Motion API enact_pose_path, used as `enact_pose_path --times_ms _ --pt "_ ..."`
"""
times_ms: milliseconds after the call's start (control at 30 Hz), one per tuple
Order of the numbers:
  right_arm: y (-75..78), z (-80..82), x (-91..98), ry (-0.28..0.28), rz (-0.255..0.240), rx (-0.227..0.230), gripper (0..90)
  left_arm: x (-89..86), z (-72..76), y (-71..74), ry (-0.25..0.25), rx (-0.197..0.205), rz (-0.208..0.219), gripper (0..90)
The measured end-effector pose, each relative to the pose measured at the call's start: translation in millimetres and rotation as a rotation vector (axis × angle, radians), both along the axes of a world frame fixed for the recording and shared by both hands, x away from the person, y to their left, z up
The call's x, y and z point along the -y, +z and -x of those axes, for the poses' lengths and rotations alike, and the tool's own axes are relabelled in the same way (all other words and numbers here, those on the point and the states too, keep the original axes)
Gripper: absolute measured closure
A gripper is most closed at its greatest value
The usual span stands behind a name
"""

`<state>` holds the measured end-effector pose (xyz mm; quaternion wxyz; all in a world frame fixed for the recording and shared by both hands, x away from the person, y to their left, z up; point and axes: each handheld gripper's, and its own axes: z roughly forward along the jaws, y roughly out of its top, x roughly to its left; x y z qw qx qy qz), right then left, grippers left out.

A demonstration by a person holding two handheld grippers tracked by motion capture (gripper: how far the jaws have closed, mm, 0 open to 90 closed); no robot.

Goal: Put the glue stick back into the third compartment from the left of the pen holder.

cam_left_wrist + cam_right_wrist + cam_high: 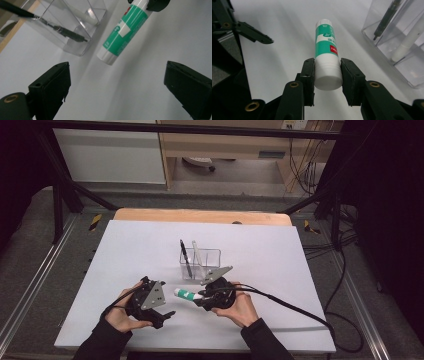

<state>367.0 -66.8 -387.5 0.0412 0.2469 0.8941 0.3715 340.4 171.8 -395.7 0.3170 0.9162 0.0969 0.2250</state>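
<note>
While the right gripper (327,75) clamps the glue stick (326,47) by its white end, clear of the tabletop (280,255) near its front edge, the left gripper (117,90) stands wide and empty. Next move, likely: lift it over the clear holder (200,264) and lower it in.

A lab recording bay, where a black frame (60,195) ringed a white-covered table (140,250), cables (305,165) trailed over grey floor, wooden desk (225,145) stood behind.

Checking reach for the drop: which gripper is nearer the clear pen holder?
Right. The right gripper, clamped on the glue stick, sits just below the clear pen holder; the left gripper, open, is farther down-left.
</note>
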Motion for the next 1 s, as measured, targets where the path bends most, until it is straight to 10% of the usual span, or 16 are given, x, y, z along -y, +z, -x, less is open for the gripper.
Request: enact_pose_path --times_ms 467,1000 --pt "4.2 2.9 8.3 0.027 -0.008 -0.014 65.5 51.1 -2.1 -5.0 -0.148 0.177 -0.185 18.7" --pt "9.8 3.7 12.0 0.029 -0.03 -0.022 65.5 70.1 1.7 -8.9 -0.29 0.323 -0.215 54.0"
